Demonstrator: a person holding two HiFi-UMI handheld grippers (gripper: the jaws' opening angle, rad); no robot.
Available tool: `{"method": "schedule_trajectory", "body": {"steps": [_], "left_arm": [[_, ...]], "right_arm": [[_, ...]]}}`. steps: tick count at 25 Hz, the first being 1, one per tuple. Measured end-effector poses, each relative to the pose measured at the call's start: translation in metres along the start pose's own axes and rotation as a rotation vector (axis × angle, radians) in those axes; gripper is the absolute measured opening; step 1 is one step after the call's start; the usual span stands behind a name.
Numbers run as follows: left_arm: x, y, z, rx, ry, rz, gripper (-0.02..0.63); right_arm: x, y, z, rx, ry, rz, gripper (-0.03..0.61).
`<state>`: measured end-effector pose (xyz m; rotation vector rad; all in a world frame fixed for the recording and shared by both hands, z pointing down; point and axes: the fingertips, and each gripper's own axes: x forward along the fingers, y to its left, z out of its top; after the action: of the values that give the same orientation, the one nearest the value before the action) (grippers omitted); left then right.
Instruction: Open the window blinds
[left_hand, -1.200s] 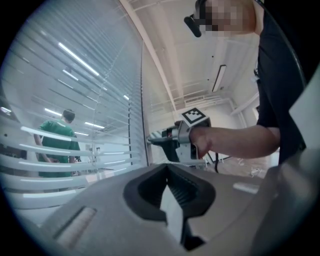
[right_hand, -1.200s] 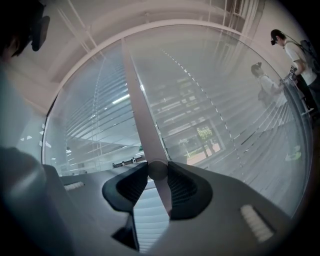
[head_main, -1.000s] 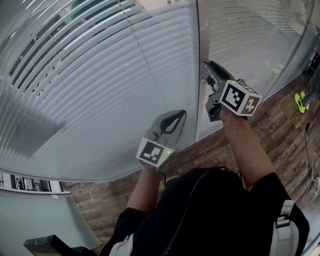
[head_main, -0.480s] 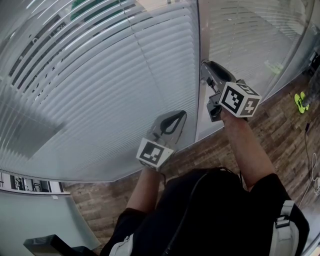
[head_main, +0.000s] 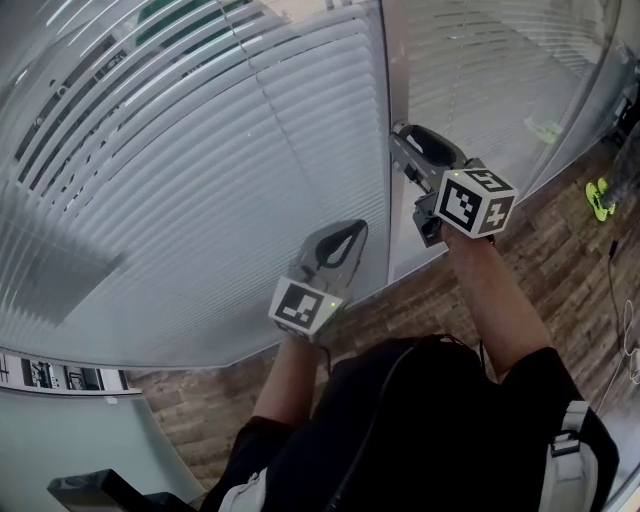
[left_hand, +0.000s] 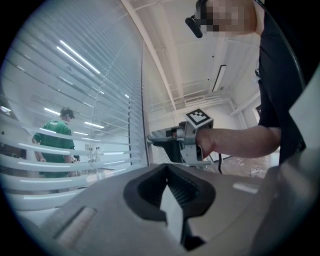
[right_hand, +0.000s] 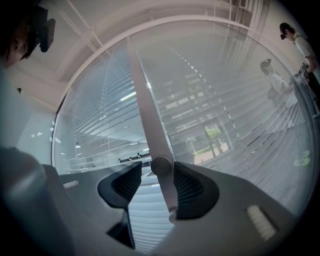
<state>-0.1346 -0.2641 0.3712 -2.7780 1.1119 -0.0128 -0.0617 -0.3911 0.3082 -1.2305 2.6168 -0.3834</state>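
At the glass, tally: two grippers, one knob, one post, two blind panels, three people further off.
Floor: wood-pattern boards (head_main: 560, 270) underfoot, running right up to the foot of the glass.
Left arm: forearm stretched forward and low, left gripper (head_main: 358, 228) held level beside the lower slats, well short of the post.
Left jaws: tips together, nothing between them.
Right arm: reaching higher, right gripper (head_main: 397, 140) level, nose right up at the post.
Right jaws: they've just been opening and stand apart, the round knob (right_hand: 161, 166) sitting between them with a clear gap on one side, so no squeeze on it.
Post: pale upright strip (head_main: 386, 70) carrying the knob and splitting the two panels.
Left panel: (head_main: 200, 180) horizontal slats, hanging full length, light striping through.
Right panel: (head_main: 480, 60) same slats, also down, greenery showing between them.
Beyond: one person in green (left_hand: 52, 145) seen through the left panel.
Far right: two people (right_hand: 274, 77) at the edge of the right gripper view; which side of the glass, I cannot tell.
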Motion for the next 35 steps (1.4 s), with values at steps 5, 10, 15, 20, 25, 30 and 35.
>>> {"method": "schedule_trajectory", "body": {"steps": [5, 10, 15, 20, 25, 30, 35], "left_arm": [[0.006, -0.002, -0.003, 0.005, -0.011, -0.005, 0.005], [0.015, -0.009, 0.0, -0.021, 0.009, -0.019, 0.005], [0.027, -0.017, -0.002, -0.008, -0.015, -0.033, 0.005], [0.039, -0.031, 0.002, 0.001, -0.024, -0.053, 0.005], [0.052, -0.056, 0.009, -0.028, 0.002, -0.088, 0.005], [0.063, -0.078, 0.009, -0.034, 0.005, -0.108, 0.005], [0.074, -0.1, 0.008, -0.041, 0.018, -0.12, 0.005]], "right_arm": [[-0.008, -0.003, -0.003, -0.034, 0.015, 0.015, 0.21], [-0.021, -0.002, -0.005, -0.148, 0.035, 0.045, 0.184], [-0.045, -0.001, -0.006, -0.263, 0.025, 0.085, 0.086], [-0.075, -0.007, -0.011, -0.3, 0.017, 0.098, 0.02], [-0.113, -0.015, -0.015, -0.367, 0.023, 0.11, 0.008], [-0.153, -0.022, -0.025, -0.419, 0.022, 0.144, 0.006], [-0.192, -0.036, -0.034, -0.407, 0.023, 0.141, 0.006]]}}
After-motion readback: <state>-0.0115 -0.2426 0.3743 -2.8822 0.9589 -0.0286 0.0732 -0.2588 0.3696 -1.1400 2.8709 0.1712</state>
